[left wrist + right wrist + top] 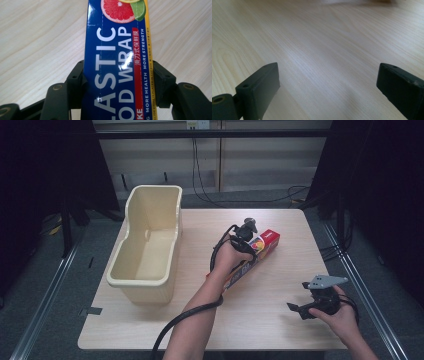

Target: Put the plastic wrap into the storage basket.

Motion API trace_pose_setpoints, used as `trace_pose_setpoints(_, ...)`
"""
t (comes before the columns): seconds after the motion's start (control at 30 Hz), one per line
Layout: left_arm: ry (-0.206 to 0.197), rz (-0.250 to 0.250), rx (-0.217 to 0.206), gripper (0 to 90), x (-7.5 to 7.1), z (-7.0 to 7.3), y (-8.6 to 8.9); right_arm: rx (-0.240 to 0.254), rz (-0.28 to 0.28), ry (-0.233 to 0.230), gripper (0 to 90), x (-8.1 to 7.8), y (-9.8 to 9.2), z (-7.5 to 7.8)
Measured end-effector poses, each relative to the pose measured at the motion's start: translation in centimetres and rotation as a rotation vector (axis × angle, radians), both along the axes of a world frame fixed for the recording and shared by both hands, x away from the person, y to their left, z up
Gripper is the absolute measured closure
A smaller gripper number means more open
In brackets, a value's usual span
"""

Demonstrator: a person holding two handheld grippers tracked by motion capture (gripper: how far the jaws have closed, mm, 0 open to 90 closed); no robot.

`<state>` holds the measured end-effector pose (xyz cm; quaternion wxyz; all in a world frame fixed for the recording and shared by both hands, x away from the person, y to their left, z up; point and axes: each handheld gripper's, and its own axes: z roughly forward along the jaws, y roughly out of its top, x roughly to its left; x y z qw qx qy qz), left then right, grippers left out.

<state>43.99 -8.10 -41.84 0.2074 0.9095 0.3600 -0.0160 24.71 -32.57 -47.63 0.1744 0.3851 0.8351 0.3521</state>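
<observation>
From the high view, a wooden table [280, 320] holds an empty cream plastic tub [150, 240] at its left and a long blue box of plastic food wrap [252, 257] lying diagonally near the middle. The left gripper [245, 240] sits over the box; the right gripper [312, 306] hovers well apart near the right front edge.

In the left gripper view, both black jaws press the box's [117, 75] long sides, clamping it while it lies on the table.

In the right gripper view, the jaws stand wide apart over bare wood [324, 50], holding nothing.

This looks like the grasp step. A likely next move is lifting the box level and carrying it left toward the tub.
</observation>
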Motion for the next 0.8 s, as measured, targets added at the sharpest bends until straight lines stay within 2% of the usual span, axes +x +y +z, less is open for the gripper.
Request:
trace_pose_setpoints(0.13,-0.006,0.004,0.015,40.8,0.1,1.2,0.5,0.001,0.001,0.002,4.6,0.0,0.0,0.0)
trace_pose_setpoints(0.2,-0.006,0.012,0.003,40.8,0.1,1.7,0.8,0.002,0.002,0.001,4.6,0.0,0.1,0.0)
trace_pose_setpoints(0.43,0.001,0.022,0.000,40.8,0.2,3.4,1.9,0.008,0.005,0.000,4.3,0.0,0.1,-0.1)
trace_pose_setpoints(0.57,0.010,0.045,-0.001,40.8,0.2,4.5,2.5,0.008,0.003,0.001,4.2,0.1,0.2,-0.1)
trace_pose_setpoints(0.8,0.000,0.062,0.005,40.8,0.1,6.6,3.5,0.008,0.005,-0.004,3.7,0.1,0.2,-0.1)
